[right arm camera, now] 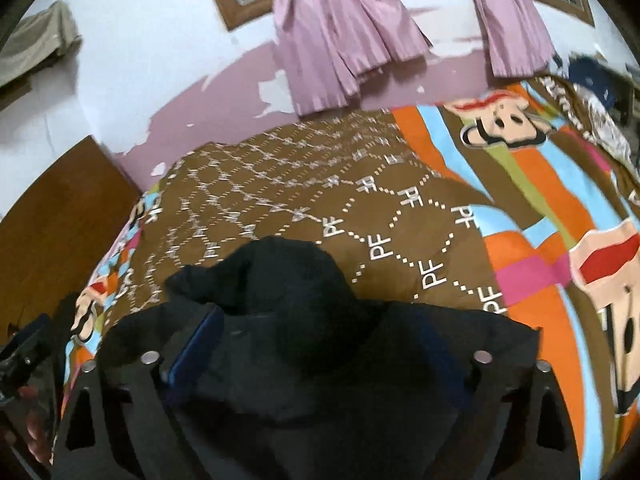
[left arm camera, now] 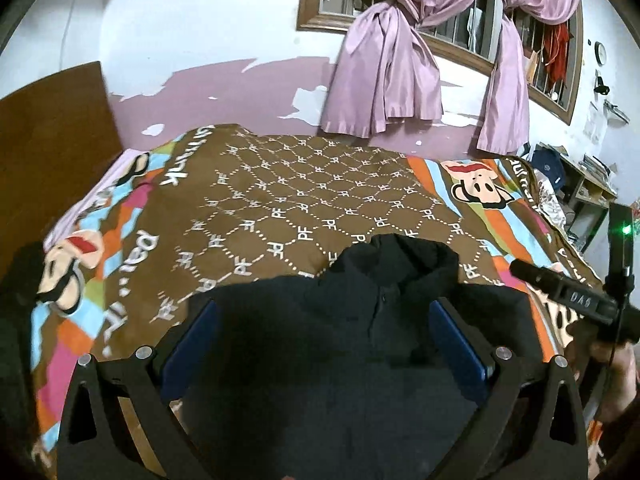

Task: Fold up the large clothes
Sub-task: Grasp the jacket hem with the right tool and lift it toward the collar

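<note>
Two grippers are shown over a bed (left arm camera: 304, 184) covered by a brown patterned blanket (left arm camera: 320, 200) with cartoon monkey faces and bright stripes at its edges. A black hooded garment (left arm camera: 360, 320) is spread on the near part of the blanket, its hood (left arm camera: 400, 256) pointed toward the far wall.

In the left wrist view, the left gripper (left arm camera: 324, 344) is seen with its blue-padded fingers (left arm camera: 460, 344) spread wide apart, nothing held between them; the garment's buttoned front lies directly below and between the fingers. At the right edge of that view the right gripper (left arm camera: 568, 296) is seen from outside (a green light glows on the device beside it), a detail not given by the other camera.

In the right wrist view, the hood (right arm camera: 280, 276) is seen bunched and raised between the fingers of the right gripper (right arm camera: 316, 344). The left blue pad (right arm camera: 196, 344) is visible against the cloth; the right one is largely lost in dark fabric and blur, so the fingers appear spread, with the cloth lying between them rather than pinched. Only here is a beige cloth (right arm camera: 40, 40) seen hanging high at the left wall. Purple curtains (left arm camera: 384, 72) are knotted at the window in both views.
</note>
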A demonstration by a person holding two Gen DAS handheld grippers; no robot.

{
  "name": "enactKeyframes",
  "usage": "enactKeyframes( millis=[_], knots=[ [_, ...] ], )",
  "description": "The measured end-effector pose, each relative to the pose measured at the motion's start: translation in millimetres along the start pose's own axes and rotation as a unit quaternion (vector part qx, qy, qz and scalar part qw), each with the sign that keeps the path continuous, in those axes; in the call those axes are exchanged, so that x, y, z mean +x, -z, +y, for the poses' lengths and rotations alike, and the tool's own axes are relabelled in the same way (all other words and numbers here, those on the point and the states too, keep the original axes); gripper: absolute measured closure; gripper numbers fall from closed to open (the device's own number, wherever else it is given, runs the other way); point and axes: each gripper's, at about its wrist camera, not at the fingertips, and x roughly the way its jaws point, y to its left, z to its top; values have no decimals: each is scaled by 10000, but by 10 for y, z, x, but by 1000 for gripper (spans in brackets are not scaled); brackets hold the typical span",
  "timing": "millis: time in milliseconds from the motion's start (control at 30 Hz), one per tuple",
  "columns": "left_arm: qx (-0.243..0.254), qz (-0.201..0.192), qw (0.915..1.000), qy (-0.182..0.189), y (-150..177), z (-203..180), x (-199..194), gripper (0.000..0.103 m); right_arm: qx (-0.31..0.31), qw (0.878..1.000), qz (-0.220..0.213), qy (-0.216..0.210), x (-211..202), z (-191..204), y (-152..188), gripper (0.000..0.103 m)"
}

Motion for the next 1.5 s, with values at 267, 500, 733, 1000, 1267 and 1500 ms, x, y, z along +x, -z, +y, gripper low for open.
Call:
enactKeyframes(
  millis=[267, 500, 733, 1000, 1267, 1500],
  knots=[
    [188, 140, 9997, -54, -134, -24, 958, 3, 335, 9994, 103, 69, 564, -136, -179, 43],
    [-171, 574, 9979, 228, -195, 10, 1506, 53, 194, 9989, 414, 78, 796, -154, -173, 87],
    [-354, 712, 9957, 473, -160, 7, 1653, 99, -8, 9991, 57, -424, 451, -115, -20, 93],
    [-1136, 555, 9896, 681, 3, 468, 1228, 101, -943, 9941, 266, -465, -83, -162, 423, 98],
    [-399, 877, 9942, 482, 520, 427, 965, 101, -1528, 9853, 764, -39, 142, -163, 859, 98],
    [-337, 938, 9944, 344, 831, 429, 1186, 101, -1635, 9844, 657, 4, 139, -150, 938, 98]
  ],
)
